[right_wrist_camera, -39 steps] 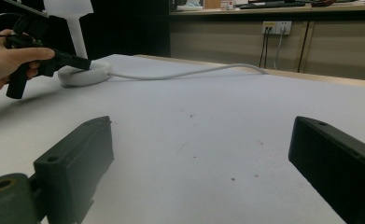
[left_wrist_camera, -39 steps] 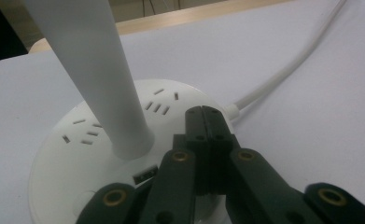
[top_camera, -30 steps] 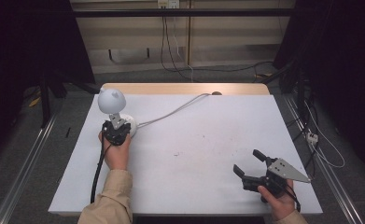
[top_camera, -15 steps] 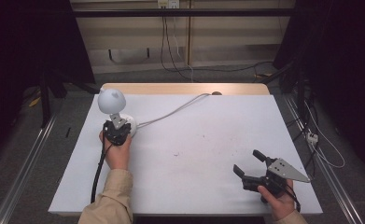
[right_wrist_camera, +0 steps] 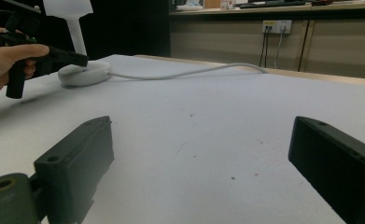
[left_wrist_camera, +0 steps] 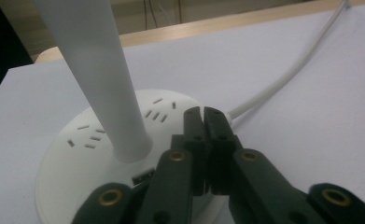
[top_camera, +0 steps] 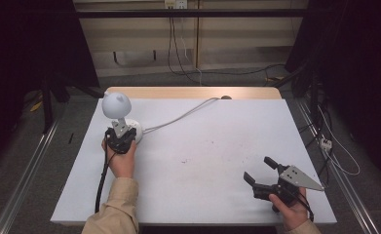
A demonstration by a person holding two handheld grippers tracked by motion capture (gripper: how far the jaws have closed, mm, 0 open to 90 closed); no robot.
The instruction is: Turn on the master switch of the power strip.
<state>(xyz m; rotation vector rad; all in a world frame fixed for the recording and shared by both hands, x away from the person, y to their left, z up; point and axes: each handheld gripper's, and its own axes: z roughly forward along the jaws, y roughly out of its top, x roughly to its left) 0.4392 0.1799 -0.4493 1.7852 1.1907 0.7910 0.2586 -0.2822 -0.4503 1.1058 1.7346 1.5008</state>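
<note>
A white desk lamp (top_camera: 119, 114) is seen standing near the left edge of the white table (top_camera: 212, 161), toward its far-left corner. It is built of a round, flat base (left_wrist_camera: 101, 154), a smooth stem (left_wrist_camera: 103, 79) that narrows slightly downward and leans a little, and a rounded dome-shaped head (top_camera: 116, 104) at the top. Short slots are cut into the upper face of the base in small groups, and a small dark label is set at the foot of the stem. A pale cable (top_camera: 178, 119) is led from the base across the table to its far edge. The left gripper (left_wrist_camera: 203, 114) is held over the near rim of the base, just beside the stem; its jaws are pressed together with nothing between them, and whether the tips touch the base cannot be told. The right gripper (top_camera: 260, 171) is held near the table's near-right corner, well apart from the lamp, with its jaws spread wide and nothing between them.
</note>
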